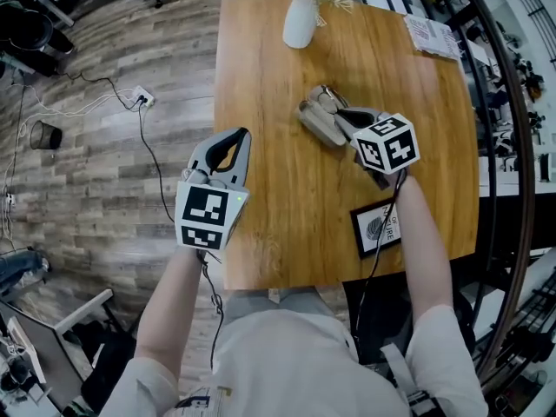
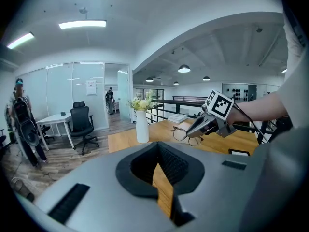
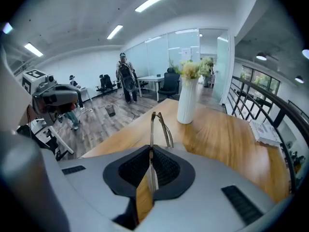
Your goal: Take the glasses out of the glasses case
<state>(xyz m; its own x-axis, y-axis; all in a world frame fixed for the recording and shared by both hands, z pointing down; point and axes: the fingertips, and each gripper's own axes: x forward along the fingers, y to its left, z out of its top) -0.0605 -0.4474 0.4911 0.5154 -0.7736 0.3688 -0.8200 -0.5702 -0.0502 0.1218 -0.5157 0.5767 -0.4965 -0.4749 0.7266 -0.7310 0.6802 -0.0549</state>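
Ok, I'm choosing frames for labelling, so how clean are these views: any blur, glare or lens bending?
Head view: sharp and evenly lit, though the table edges bow. Left gripper view: strong fisheye, dark corners, the ceiling lamp blown out. Right gripper view: same bending, and the glasses show only as a thin edge-on line.

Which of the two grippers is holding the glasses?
The right gripper, in the person's right hand: its jaws are pinched shut on the thin-framed glasses. The left gripper has nothing between its jaws.
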